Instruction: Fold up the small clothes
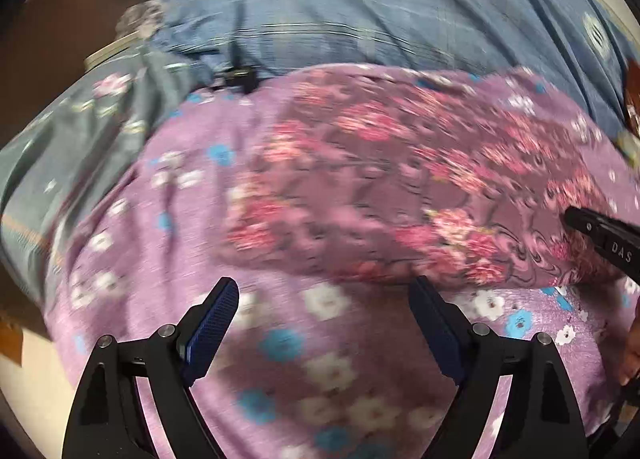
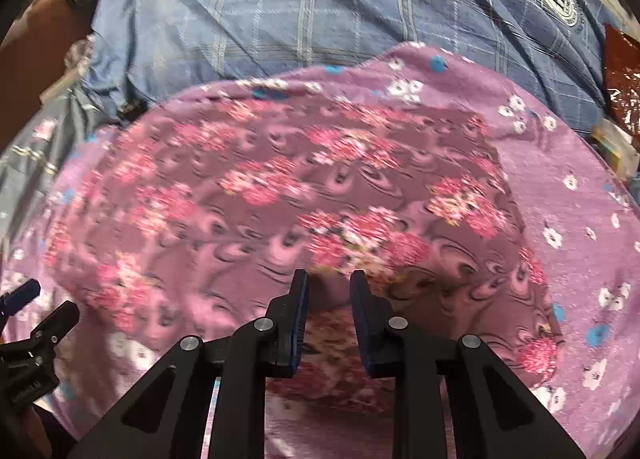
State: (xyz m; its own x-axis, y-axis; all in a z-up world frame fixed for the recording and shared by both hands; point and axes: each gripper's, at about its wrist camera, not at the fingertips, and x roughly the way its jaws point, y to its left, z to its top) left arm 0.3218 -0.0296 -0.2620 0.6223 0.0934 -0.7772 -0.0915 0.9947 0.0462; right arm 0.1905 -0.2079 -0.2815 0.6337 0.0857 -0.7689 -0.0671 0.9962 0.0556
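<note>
A small mauve garment with pink flower print (image 1: 380, 187) lies on a lilac floral cloth (image 1: 168, 243); it fills the middle of the right wrist view (image 2: 280, 195). My left gripper (image 1: 324, 291) is open and empty, above the lilac cloth just short of the garment's near edge. My right gripper (image 2: 329, 279) has its jaws partly closed around the garment's near edge; a fold of fabric sits between the fingers. Its tip shows in the left wrist view (image 1: 600, 235) at the garment's right end. The left gripper shows at the left edge of the right wrist view (image 2: 24, 323).
A blue checked sheet with round emblems (image 2: 320, 11) covers the surface behind. A grey-blue floral cloth (image 1: 80, 131) lies to the left. A dark red patterned item (image 2: 620, 75) sits at the far right. Brown floor (image 1: 60, 19) lies beyond the left edge.
</note>
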